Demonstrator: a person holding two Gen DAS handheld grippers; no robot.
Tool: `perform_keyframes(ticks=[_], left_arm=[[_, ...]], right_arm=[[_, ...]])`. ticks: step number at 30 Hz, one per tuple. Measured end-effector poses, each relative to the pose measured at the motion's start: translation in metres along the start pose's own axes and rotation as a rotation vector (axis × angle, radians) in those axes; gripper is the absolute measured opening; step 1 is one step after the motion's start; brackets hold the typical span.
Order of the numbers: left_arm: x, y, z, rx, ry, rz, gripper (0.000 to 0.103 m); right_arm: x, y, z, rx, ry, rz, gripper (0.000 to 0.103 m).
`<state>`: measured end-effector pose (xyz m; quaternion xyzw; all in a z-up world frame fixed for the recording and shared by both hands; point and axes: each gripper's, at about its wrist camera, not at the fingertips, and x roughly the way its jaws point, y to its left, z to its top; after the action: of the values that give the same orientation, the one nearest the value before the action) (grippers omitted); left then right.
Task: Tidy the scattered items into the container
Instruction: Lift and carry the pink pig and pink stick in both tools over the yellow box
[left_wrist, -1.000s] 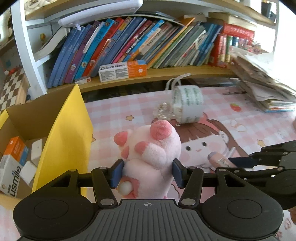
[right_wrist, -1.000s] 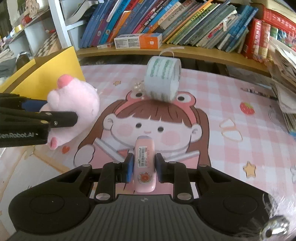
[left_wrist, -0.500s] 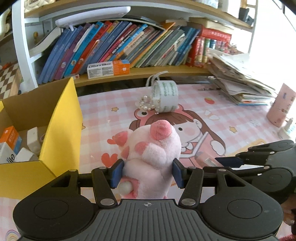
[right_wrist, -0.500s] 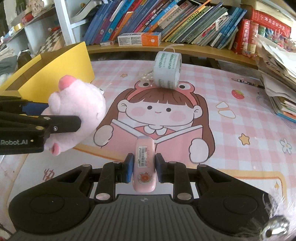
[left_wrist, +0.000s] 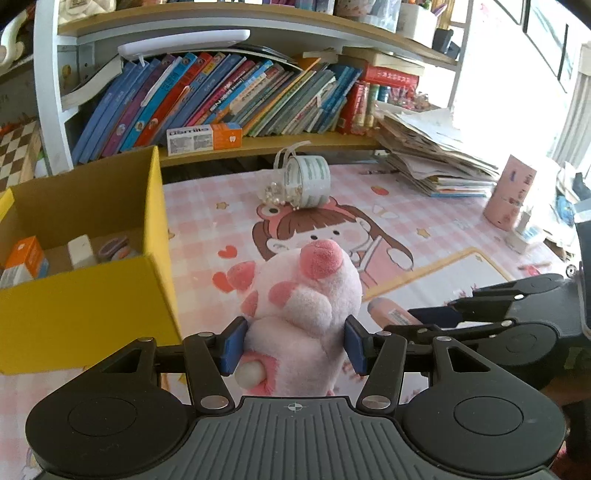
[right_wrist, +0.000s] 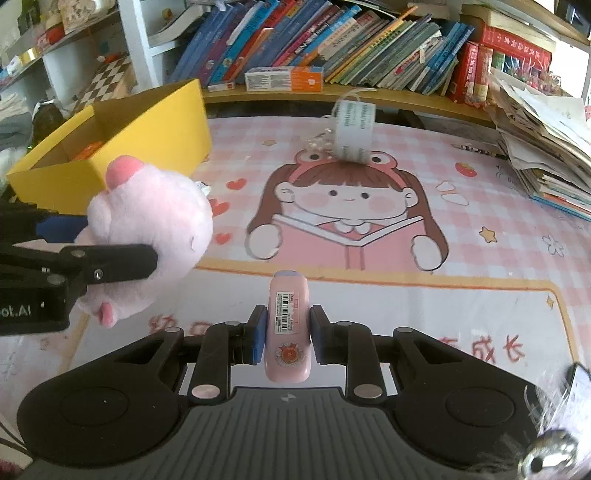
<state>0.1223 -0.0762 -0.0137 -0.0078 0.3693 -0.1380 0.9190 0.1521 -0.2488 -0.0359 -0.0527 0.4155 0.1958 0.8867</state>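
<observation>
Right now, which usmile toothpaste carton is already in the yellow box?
The white-and-orange carton at the yellow cardboard box's far-left inside edge. The other white-and-orange usmile carton lies flat on the wooden shelf, in front of the books.

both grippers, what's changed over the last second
Both grippers have risen and pulled back from the shelf: the tape roll and yellow box look farther off and more of the mat shows. The left gripper still clamps the pink plush toy; the right gripper still clamps the pink tube. Nothing was let go.

Yellow box (left_wrist: 85, 302) contents partly hidden
</observation>
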Motion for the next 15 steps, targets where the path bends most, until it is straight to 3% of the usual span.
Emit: perform_keyframes(ticks=[15], left_arm=[[-0.055,0.037,-0.038,0.017,-0.023,-0.043,0.054]], right_arm=[[-0.028,0.072,-0.020,-0.001,-0.034,-0.026,0.023]])
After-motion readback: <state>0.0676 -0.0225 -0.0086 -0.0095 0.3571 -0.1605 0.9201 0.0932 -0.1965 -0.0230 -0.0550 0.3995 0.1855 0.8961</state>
